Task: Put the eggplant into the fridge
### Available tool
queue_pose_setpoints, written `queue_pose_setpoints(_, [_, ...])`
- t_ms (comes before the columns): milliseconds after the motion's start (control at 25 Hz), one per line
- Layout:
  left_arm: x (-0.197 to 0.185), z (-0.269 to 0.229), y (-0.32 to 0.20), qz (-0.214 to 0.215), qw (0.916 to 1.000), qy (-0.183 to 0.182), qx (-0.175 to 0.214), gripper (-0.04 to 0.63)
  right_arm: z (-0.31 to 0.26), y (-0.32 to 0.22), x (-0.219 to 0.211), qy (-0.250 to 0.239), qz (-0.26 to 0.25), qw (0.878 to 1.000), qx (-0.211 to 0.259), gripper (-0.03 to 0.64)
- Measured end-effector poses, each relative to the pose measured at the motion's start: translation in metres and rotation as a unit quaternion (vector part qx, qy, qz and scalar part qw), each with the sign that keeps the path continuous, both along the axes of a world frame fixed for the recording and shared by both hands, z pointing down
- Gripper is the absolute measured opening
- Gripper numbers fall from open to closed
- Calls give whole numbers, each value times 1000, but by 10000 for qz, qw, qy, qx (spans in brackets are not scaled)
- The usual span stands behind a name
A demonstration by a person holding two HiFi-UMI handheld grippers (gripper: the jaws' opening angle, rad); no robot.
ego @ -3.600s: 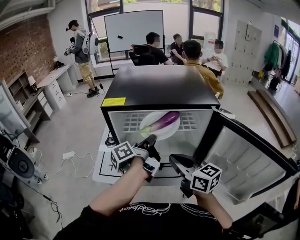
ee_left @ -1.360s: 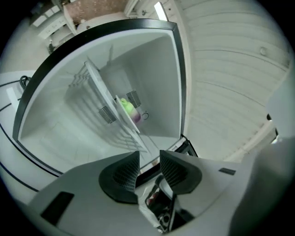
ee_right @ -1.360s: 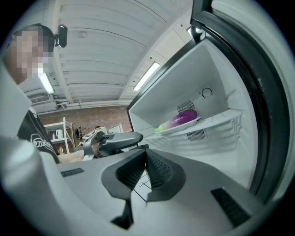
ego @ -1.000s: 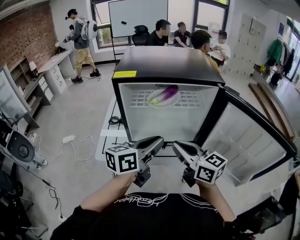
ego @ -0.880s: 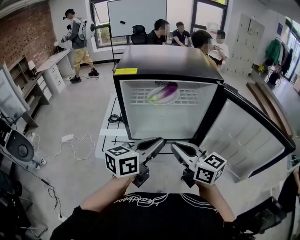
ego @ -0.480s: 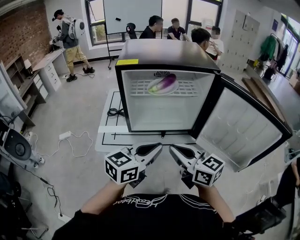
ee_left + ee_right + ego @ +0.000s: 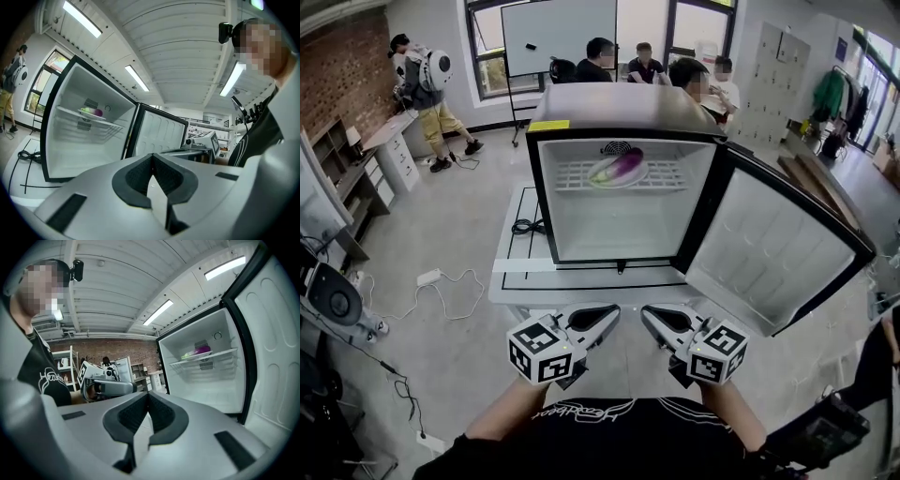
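Resting on a plate [image 7: 601, 179] on the upper wire shelf [image 7: 667, 175] of the fridge [image 7: 619, 98], left of centre, the eggplant [image 7: 622, 165] is seen at the far end of the scene, with the door [image 7: 778, 258] swung wide open to the right. Both tools are held near and side by side, well apart from the fridge. The left gripper [image 7: 613, 310] is closed with nothing between its jaws, and the right gripper [image 7: 646, 312] is likewise closed and empty.

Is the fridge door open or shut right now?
Open. The door stands out to the right, and the eggplant shows on the shelf inside.
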State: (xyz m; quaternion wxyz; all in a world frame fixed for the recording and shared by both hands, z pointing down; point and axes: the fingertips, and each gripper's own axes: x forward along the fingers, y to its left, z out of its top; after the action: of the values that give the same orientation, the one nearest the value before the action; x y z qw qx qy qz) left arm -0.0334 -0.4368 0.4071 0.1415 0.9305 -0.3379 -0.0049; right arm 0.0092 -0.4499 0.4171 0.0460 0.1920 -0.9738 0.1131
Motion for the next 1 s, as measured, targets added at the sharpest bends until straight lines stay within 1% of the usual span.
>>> queue_pose_setpoints(200, [16, 1, 25, -25, 10000, 13, -18, 9, 9, 27, 19, 78, -41, 10000, -38, 6])
queue_pose_setpoints(320, [27, -1, 44, -143, 9998, 110, -67, 9, 6, 49, 35, 47, -33, 10000, -8, 6])
queue_pose_setpoints(440, [47, -2, 70, -289, 9991, 210, -211, 9, 3, 77, 60, 27, 29, 10000, -35, 7])
queue_pose_setpoints(520, [67, -5, 96, -265, 9991, 237, -216, 9, 1, 100, 77, -3, 5, 10000, -45, 6])
queue_pose_setpoints(640, [92, -11, 133, -223, 9995, 181, -134, 9, -5, 134, 97, -44, -25, 10000, 10, 6])
queue_pose_setpoints(760, [106, -16, 164, -236, 9996, 151, -80, 9, -12, 162, 109, -122, -40, 9999, 63, 7])
queue_pose_setpoints(920, [120, -17, 194, -439, 9990, 64, -103, 9, -20, 196, 125, -248, -145, 9995, 139, 6])
queue_pose_setpoints(1000, [125, -18, 208, -493, 9986, 103, -133, 9, -21, 210, 131, -271, -193, 9993, 151, 7])
